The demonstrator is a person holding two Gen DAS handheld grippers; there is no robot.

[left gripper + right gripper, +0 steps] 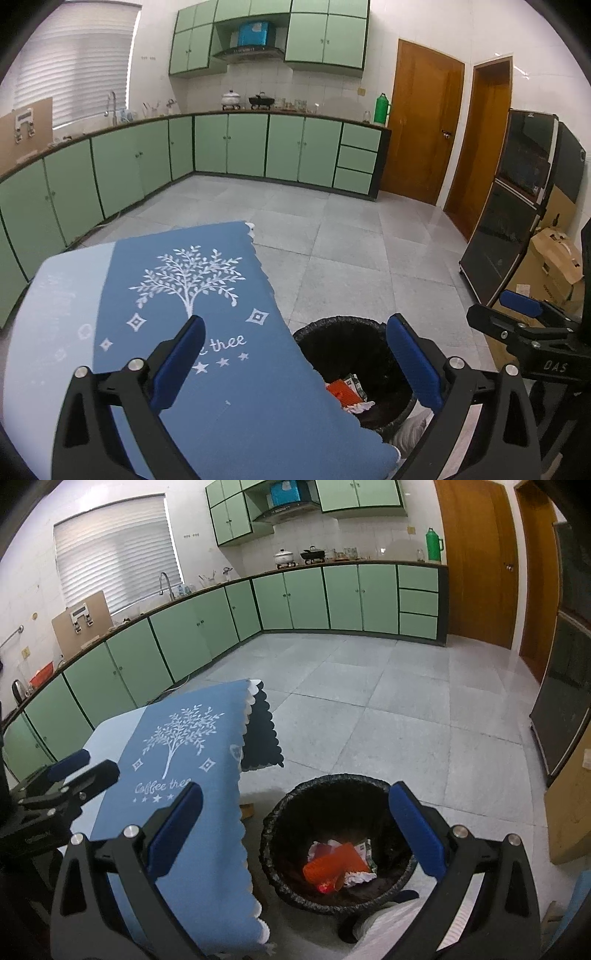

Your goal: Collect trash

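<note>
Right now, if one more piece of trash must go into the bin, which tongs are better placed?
Right. The right tongs look almost straight into the bin, with its trash in full sight. The left tongs sit more above the tablecloth, which hides part of the bin. Both are open and empty.

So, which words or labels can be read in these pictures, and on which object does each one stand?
"Coffee thee": on the blue tablecloth, under the white tree; a finger of the right gripper hides the last letter.
"DAS": on the right gripper's body, in the left wrist view.
Print on the wrapper in the trash bin: too small to read.
</note>
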